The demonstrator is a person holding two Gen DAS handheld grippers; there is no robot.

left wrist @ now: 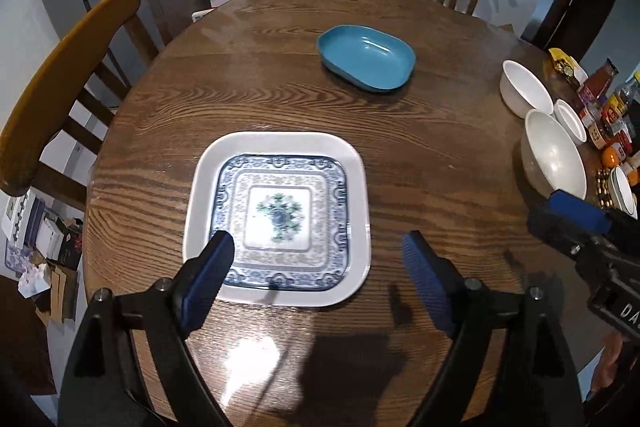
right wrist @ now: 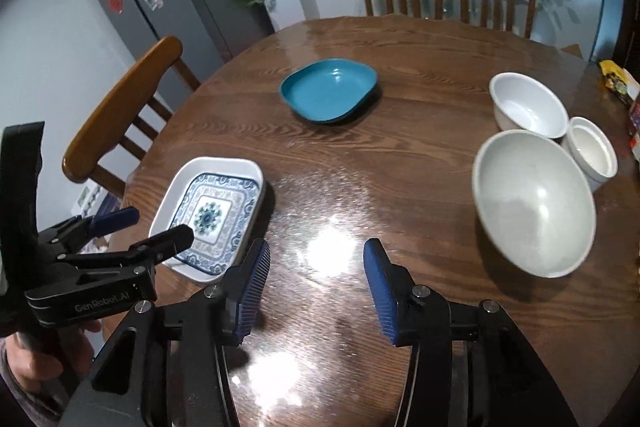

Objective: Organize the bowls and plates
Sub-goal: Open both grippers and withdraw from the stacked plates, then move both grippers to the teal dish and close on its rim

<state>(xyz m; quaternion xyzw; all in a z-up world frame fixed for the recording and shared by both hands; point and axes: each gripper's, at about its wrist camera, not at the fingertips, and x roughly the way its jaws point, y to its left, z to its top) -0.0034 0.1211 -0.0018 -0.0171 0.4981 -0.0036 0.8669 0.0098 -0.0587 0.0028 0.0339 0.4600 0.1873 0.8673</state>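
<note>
A blue-patterned square plate (left wrist: 284, 211) lies nested in a larger white square plate (left wrist: 280, 141) on the round wooden table (left wrist: 440, 155). My left gripper (left wrist: 318, 247) hangs open above the near edge of this stack, with nothing between its pads. Farther back sits a blue oval dish (left wrist: 366, 57). In the right wrist view my right gripper (right wrist: 317, 253) is open over bare wood, between the plate stack (right wrist: 212, 215) and a large white bowl (right wrist: 532, 203). A medium white bowl (right wrist: 526, 105) and a small white ramekin (right wrist: 592, 151) stand behind it.
Wooden chairs (left wrist: 60, 75) ring the table's left and far sides. Jars, packets and an orange (left wrist: 608, 115) crowd the right edge. Boxes and papers (left wrist: 44, 251) lie on the floor at left. A person's hand (right wrist: 40, 351) holds the left gripper.
</note>
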